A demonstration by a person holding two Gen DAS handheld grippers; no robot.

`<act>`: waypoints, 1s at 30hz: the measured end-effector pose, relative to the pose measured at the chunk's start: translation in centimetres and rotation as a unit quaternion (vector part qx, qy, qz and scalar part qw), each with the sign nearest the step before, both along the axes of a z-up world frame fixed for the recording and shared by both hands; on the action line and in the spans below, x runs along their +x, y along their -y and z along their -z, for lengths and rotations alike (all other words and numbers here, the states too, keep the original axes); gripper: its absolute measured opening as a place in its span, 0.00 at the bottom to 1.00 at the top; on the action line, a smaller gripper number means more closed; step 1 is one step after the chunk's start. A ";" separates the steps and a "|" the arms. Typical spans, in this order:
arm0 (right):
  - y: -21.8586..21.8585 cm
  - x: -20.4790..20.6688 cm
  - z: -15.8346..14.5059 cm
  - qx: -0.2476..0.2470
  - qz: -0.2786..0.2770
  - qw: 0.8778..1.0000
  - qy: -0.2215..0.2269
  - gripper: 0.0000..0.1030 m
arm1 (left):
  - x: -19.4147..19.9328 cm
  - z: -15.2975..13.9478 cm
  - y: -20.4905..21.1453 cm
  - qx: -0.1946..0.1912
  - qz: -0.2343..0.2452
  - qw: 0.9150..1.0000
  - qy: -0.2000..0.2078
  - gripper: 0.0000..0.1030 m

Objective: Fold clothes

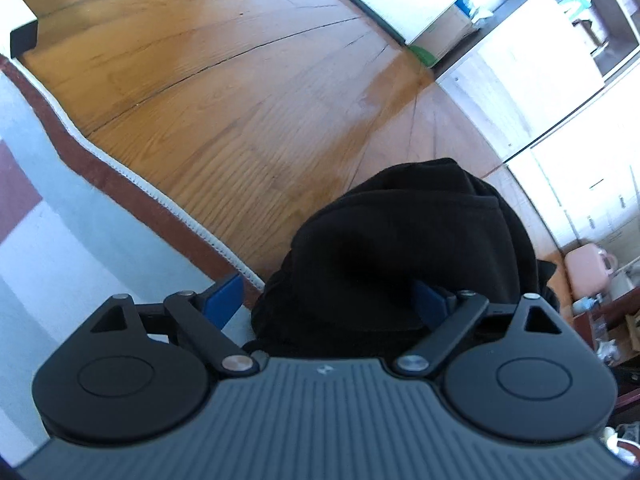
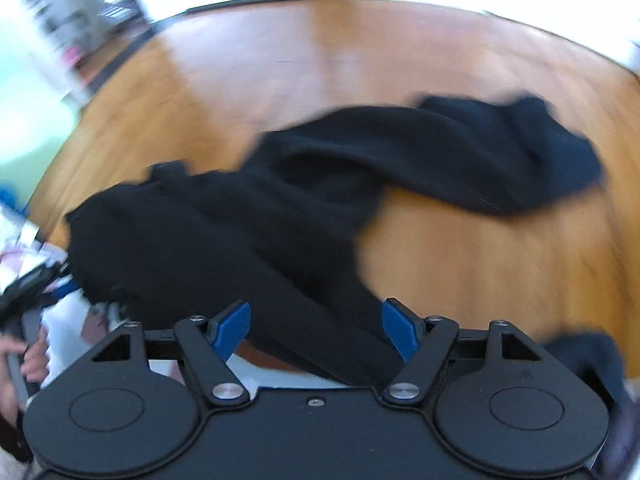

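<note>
Black garment (image 2: 304, 208): sprawled crumpled on wooden floor (image 2: 480, 272), one end beside rug (image 1: 80, 240).
Left gripper (image 1: 332, 300), right gripper (image 2: 316, 324): 2 units, jaws wide, cloth between, nothing pinched.
Advice: spread flat, then grip edges.

Black left gripper (image 1: 326, 304) and right gripper (image 2: 316, 328), blue-padded jaws, silver screws

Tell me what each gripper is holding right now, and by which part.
Nothing is held. The left gripper and the right gripper both stand open, with the black garment lying between their blue fingers but not pinched.
</note>
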State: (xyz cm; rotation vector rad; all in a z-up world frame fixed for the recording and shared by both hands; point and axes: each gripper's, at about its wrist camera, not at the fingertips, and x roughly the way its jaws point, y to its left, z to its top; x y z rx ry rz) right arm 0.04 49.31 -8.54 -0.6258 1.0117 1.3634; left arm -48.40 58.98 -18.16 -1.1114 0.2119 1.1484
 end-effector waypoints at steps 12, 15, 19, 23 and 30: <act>-9.8 -16.8 1.3 0.034 -0.327 0.943 0.053 0.79 | 1.3 0.7 -0.5 0.046 0.024 0.999 0.004 0.87; -9.8 -18.1 4.4 0.029 -0.333 0.935 0.120 0.82 | 2.6 0.4 -0.8 0.032 0.054 0.996 -0.061 0.75; -8.6 -16.8 6.2 0.071 -0.275 0.949 0.135 0.81 | 1.8 0.2 -0.3 0.044 0.045 0.998 -0.021 0.52; -8.0 -15.0 4.5 0.109 -0.213 0.968 0.079 0.32 | 1.0 -2.5 0.1 0.090 0.044 0.995 -0.006 0.36; -6.1 -14.9 -2.2 0.177 -0.172 0.967 0.057 0.04 | 1.0 -9.3 3.4 0.236 0.039 0.971 -0.028 0.29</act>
